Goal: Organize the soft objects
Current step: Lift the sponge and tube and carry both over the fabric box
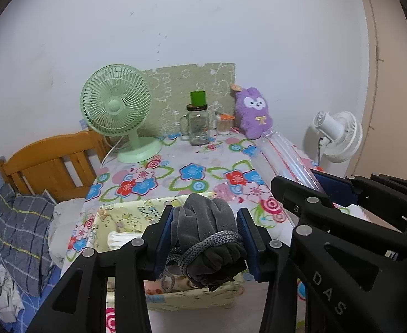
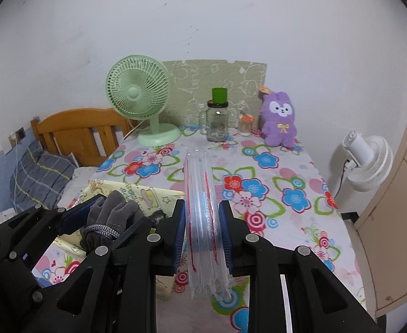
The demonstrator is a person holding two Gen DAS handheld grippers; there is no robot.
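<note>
Left wrist view has the left gripper (image 1: 207, 238) clamped on a bundle of grey gloves (image 1: 206, 230) tied with cord, low in the frame, directly over the yellow printed fabric box (image 1: 125, 216) at the near edge of the flowered table (image 1: 203, 172). That box looks the likely drop, straight below the jaws. Right gripper (image 2: 202, 238) pinches a folded clear plastic bag (image 2: 200, 194), its long axis running up the frame toward the glass jar (image 2: 217, 125). Of the two, the left sits nearer the box.
</note>
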